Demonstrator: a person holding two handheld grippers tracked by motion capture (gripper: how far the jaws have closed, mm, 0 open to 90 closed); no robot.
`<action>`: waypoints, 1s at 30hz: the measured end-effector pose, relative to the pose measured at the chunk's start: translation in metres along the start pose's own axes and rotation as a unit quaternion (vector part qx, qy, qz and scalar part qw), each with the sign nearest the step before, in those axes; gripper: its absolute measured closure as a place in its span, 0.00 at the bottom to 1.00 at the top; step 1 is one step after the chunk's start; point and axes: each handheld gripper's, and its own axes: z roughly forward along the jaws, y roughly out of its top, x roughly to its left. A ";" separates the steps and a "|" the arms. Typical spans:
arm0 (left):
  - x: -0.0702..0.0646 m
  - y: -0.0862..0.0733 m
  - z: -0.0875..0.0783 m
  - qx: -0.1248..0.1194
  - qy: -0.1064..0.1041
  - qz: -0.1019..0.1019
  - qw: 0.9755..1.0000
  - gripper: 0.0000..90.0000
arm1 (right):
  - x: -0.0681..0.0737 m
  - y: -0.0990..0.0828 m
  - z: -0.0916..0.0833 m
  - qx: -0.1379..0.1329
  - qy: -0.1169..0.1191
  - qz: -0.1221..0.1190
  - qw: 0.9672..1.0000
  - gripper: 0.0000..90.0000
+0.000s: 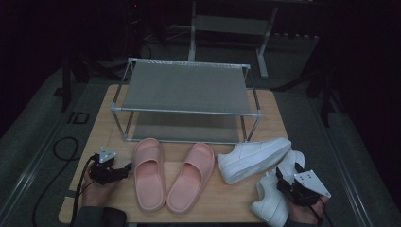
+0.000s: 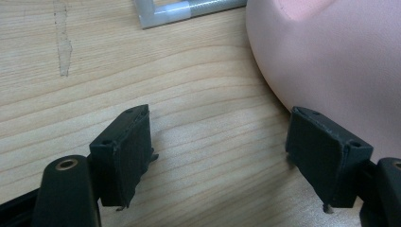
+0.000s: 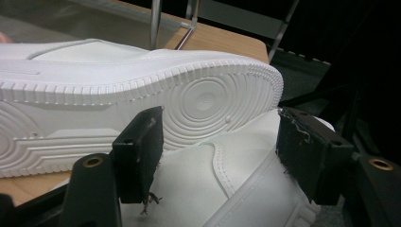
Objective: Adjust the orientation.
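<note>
My left gripper [image 2: 220,156] gapes beside the pink slipper [image 2: 331,61]; my right gripper [image 3: 220,156] gapes, seemingly straddling the white sneaker [image 3: 236,189] at the table edge [image 1: 165,218].

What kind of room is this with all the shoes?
Probably a dim test room set up for shoe tidying: a wooden table holds a metal shoe rack, pink slippers and white sneakers, with more stands behind.

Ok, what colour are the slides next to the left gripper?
Pale pink, both slides; the high view shows them best, lying beside the open left gripper.
</note>
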 end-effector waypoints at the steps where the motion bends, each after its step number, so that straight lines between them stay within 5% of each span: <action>1: 0.000 0.000 -0.001 0.002 0.001 -0.001 1.000 0.30 | 0.000 0.000 0.000 0.001 0.002 -0.004 1.000 0.33; 3: 0.002 0.000 -0.006 0.008 0.005 -0.007 1.000 0.45 | -0.001 0.000 -0.001 0.004 0.006 -0.006 1.000 0.33; 5: 0.003 0.000 -0.007 0.010 0.000 -0.012 1.000 0.47 | -0.001 0.001 0.000 0.007 0.004 -0.007 1.000 0.33; 11: 0.001 0.003 -0.018 0.010 -0.030 -0.020 0.999 0.51 | -0.001 0.007 -0.005 0.001 0.030 0.002 1.000 0.66; 14: -0.003 0.005 -0.028 0.002 -0.033 -0.012 0.999 0.54 | -0.002 0.006 -0.004 0.002 0.043 0.012 0.999 0.70; 23: -0.015 0.018 -0.068 -0.023 -0.087 -0.004 0.996 0.75 | 0.000 0.001 0.001 0.009 0.054 0.020 0.998 0.71; 27: -0.026 0.022 -0.082 -0.030 -0.108 0.017 0.994 0.94 | -0.001 0.000 0.001 0.005 0.060 0.029 0.998 0.70; 30: -0.036 0.023 -0.086 -0.024 -0.126 0.036 0.991 0.99 | -0.001 0.000 0.001 0.004 0.061 0.029 0.998 0.70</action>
